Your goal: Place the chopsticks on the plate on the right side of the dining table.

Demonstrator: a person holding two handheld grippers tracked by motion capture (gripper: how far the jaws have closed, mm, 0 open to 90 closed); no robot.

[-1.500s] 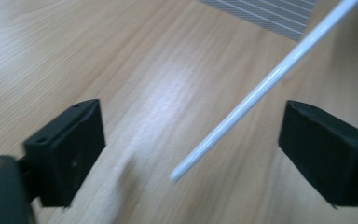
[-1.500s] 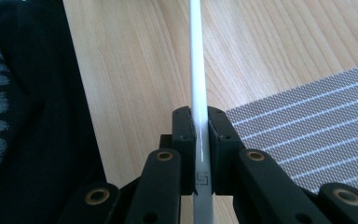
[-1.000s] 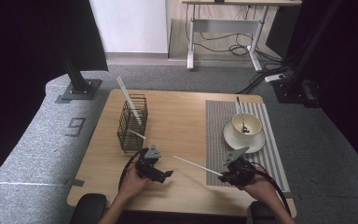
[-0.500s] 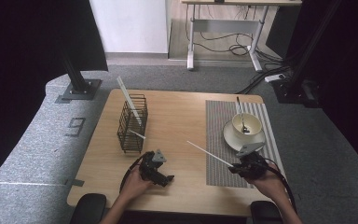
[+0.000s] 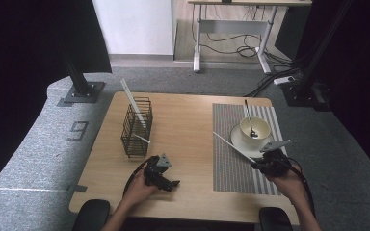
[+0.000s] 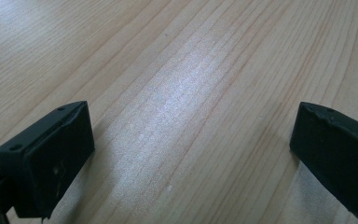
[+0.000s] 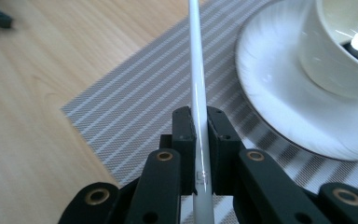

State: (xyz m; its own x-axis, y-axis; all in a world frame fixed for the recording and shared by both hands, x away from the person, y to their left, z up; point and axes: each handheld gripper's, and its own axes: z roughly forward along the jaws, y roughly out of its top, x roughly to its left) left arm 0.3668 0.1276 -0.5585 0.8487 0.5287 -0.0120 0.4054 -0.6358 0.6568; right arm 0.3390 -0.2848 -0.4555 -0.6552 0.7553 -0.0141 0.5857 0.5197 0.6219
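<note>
Broadly, the wooden desk spans the middle of the high view, with a striped placemat at right and a black wire basket at left. On the mat's upper part sits a saucer bearing a cup. Below it, the right tool is clamped on a white stick that slants toward upper left above the mat. Lower left, the left tool has its jaws spread wide over bare wood.

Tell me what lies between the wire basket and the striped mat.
Bare wooden tabletop in the high view, between basket and mat; only the held white stick's tip reaches toward it.
</note>
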